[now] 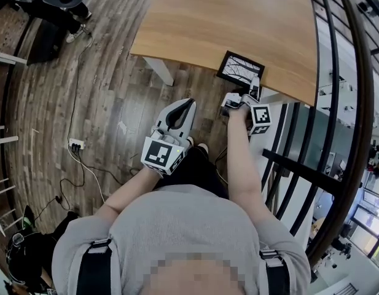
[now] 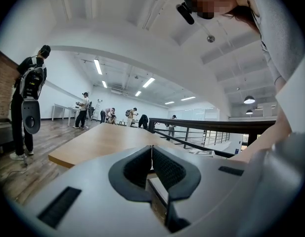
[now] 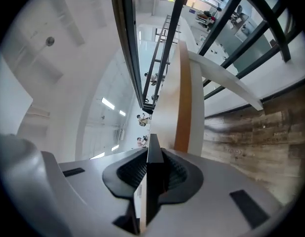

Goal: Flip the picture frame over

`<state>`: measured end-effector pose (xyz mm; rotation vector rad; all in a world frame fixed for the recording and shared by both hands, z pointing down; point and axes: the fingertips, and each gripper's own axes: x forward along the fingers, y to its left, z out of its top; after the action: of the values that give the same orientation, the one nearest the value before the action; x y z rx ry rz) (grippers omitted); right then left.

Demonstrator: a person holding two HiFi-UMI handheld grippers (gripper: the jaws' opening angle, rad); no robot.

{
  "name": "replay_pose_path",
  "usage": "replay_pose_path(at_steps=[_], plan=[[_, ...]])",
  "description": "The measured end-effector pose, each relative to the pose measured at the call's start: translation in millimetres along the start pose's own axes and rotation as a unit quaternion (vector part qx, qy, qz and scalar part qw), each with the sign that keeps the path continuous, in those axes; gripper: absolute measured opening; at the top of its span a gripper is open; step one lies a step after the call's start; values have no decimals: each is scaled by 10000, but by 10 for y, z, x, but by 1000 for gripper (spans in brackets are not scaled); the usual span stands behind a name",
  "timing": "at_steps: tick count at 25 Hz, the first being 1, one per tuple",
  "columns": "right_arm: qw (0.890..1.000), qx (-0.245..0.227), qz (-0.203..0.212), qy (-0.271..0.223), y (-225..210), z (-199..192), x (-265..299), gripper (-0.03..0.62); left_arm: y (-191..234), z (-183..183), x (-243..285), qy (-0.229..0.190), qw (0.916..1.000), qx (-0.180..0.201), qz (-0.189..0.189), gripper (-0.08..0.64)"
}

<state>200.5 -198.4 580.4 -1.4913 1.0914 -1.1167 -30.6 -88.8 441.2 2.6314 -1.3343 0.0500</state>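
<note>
A black picture frame (image 1: 240, 68) with a branch print lies face up near the front edge of the wooden table (image 1: 226, 23). My right gripper (image 1: 255, 86) is at the frame's near right corner and is shut on its edge. In the right gripper view the dark frame edge (image 3: 153, 181) stands edge-on, clamped between the pads, and the whole view is rolled sideways. My left gripper (image 1: 179, 114) hangs lower, off the table and above the floor. Its jaws are shut with nothing between them, as the left gripper view (image 2: 152, 154) shows.
A black metal railing (image 1: 336, 103) runs close along the table's right side. A white table leg (image 1: 161, 69) stands under the front left corner. A power strip (image 1: 77, 144) and cables lie on the wood floor. Several people (image 2: 28, 98) stand far off.
</note>
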Motion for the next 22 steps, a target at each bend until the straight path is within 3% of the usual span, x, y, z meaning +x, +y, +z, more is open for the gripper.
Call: replay_pose_path(at_steps=[9, 15, 22], plan=[[9997, 102, -220, 72, -159, -7, -16, 83, -12, -43, 14, 83, 9999, -29, -84, 8], [9969, -423, -553, 361, -188, -24, -3, 84, -83, -61, 37, 142, 9997, -31, -216, 8], [9950, -640, -607, 462, -204, -25, 30, 86, -117, -78, 49, 212, 9993, -37, -292, 8]])
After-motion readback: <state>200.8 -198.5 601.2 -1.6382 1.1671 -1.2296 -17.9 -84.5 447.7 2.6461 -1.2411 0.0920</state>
